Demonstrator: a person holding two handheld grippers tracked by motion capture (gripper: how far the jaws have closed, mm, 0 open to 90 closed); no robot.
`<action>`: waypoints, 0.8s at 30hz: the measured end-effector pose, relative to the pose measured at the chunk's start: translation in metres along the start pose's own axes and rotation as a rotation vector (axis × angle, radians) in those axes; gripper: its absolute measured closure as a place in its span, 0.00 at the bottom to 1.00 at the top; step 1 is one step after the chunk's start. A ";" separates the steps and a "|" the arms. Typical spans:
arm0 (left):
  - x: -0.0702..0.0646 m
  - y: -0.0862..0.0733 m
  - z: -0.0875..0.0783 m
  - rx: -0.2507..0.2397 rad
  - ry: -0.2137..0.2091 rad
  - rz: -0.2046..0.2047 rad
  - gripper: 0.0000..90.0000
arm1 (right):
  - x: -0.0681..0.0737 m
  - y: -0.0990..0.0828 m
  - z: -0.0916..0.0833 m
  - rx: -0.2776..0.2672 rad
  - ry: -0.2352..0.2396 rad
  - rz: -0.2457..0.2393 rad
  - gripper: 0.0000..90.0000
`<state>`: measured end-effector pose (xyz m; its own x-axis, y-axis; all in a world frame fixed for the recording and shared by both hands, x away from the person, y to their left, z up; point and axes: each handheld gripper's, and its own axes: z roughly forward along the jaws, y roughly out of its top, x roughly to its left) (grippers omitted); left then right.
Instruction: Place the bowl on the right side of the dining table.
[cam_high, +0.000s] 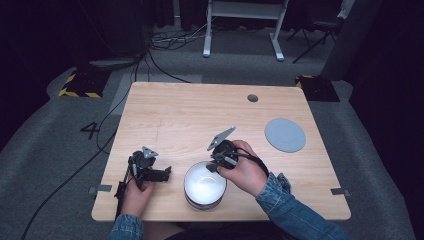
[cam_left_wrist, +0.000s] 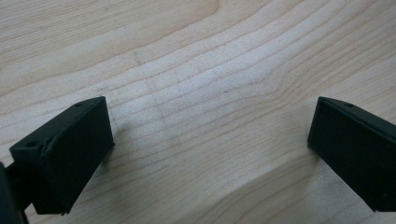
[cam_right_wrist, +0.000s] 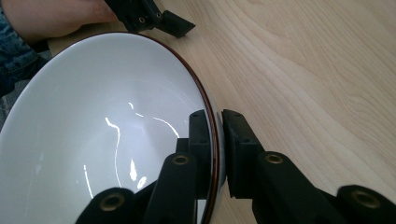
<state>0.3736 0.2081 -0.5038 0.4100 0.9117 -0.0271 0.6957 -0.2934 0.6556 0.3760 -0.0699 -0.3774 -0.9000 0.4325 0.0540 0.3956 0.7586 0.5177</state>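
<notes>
Pale wooden table (cam_high: 190, 110) on grey carpet (cam_high: 45, 135) (dark room), right gripper (cam_right_wrist: 217, 140) fingers clamped on bowl (cam_right_wrist: 107, 116) rim, left gripper (cam_left_wrist: 210, 140) fingers apart.

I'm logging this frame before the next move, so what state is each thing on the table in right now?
White bowl: upright, empty, near the table's front edge, rim clamped.
Right gripper: shut on the bowl's rim, one jaw inside, one outside.
Left gripper: open, nothing between the jaws, over bare wood.
Grey disc: lying flat, apart from both grippers.
Table: holds the bowl and the disc.
</notes>
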 end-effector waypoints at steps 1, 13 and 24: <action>0.000 0.000 0.000 0.000 0.000 0.000 0.00 | 0.000 0.000 0.000 0.000 0.000 0.000 0.92; 0.000 0.000 0.000 0.003 0.003 0.002 0.00 | -0.008 0.015 -0.024 -0.034 0.010 -0.003 0.92; 0.000 -0.001 -0.001 0.002 0.005 0.003 0.00 | -0.017 0.030 -0.038 -0.062 -0.007 -0.012 0.92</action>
<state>0.3722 0.2083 -0.5037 0.4092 0.9122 -0.0208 0.6958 -0.2972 0.6538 0.3964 -0.0734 -0.3302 -0.9031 0.4275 0.0413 0.3727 0.7323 0.5699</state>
